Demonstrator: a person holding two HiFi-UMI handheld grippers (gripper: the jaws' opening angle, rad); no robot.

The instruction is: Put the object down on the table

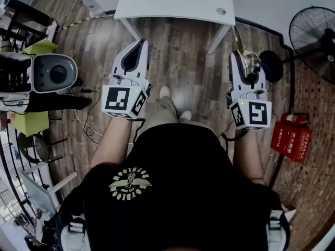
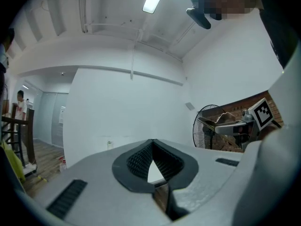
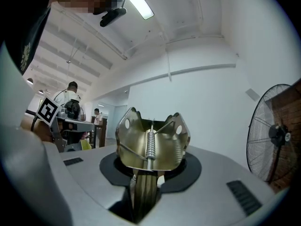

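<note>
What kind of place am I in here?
Likely a workroom or lab: a white table, a big standing fan and a red fire-extinguisher box on a wood floor.

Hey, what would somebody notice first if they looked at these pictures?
First, the shiny metal spring clip clamped in the right gripper, held in the air over the wooden floor, short of the white table ahead. Then the left gripper, shut and empty, and the red box on the floor at the person's right, near a standing fan.
</note>
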